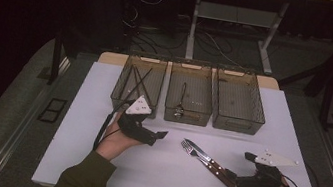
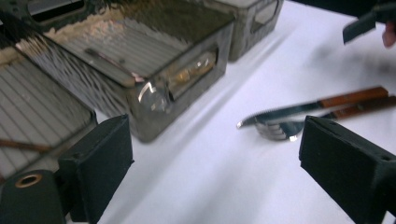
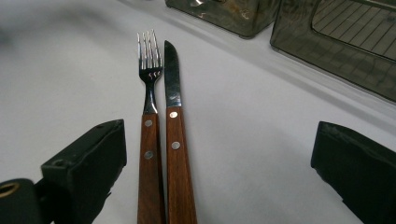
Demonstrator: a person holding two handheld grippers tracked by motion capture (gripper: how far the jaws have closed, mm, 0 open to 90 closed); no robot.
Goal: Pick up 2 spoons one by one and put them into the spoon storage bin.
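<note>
Fork (image 1: 189,149) and knife (image 1: 205,156) lay side by side on the white table (image 1: 83,161) in the high view, handles toward the right gripper (image 1: 231,174), left gripper (image 1: 162,134) empty near the bins (image 1: 189,97). Left gripper view: jaws wide apart, gripping nothing, fork tines (image 2: 278,130) ahead. Right gripper view: jaws spread, both wooden handles (image 3: 180,163) between them, nothing pinched yet. I'd have shifted sideways to straddle one handle only, otherwise you'd probably grab both.
</note>
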